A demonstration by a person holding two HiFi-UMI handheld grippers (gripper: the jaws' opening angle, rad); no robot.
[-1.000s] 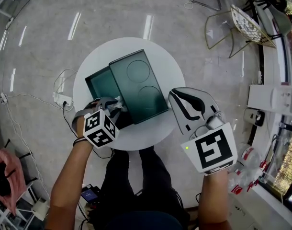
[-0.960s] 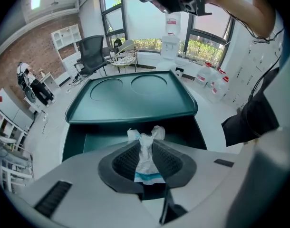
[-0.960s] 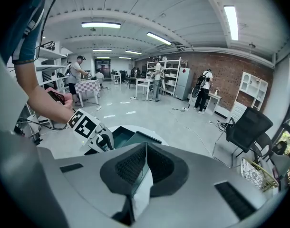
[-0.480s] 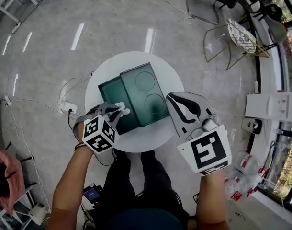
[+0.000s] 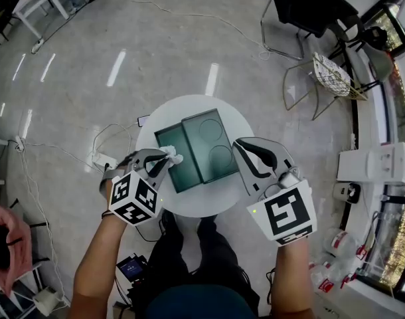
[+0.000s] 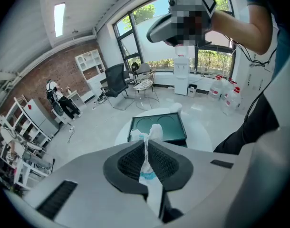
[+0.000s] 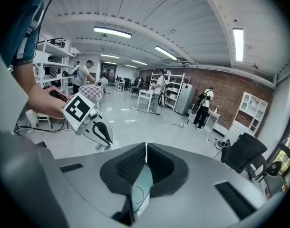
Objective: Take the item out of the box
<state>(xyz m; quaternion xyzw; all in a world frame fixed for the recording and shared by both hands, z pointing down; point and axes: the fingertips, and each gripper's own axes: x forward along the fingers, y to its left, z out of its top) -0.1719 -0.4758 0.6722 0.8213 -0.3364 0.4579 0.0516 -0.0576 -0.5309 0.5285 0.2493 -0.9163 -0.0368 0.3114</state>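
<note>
A dark green box (image 5: 172, 167) lies open on the round white table (image 5: 189, 203), its lid (image 5: 211, 145) laid over to the right. My left gripper (image 5: 168, 157) is at the box's near left edge. Its jaws are closing, and the pads press on a crumpled white packet (image 5: 176, 157). In the left gripper view that packet (image 6: 153, 130) sticks up between the pads (image 6: 130, 161), above the box (image 6: 172, 126). My right gripper (image 5: 252, 153) hovers at the table's right side. It is shut with nothing in it, pads touching in the right gripper view (image 7: 146, 148).
A power strip (image 5: 101, 160) and cables lie on the shiny floor to the table's left. Wire chairs (image 5: 325, 78) stand at the back right, a white unit (image 5: 378, 163) and water bottles (image 5: 335, 251) at the right. The person's legs are under the near table edge.
The left gripper's jaws have shut on the white packet at the box's near left side. The head view has drawn back, so the table looks smaller. The right gripper keeps its place.
</note>
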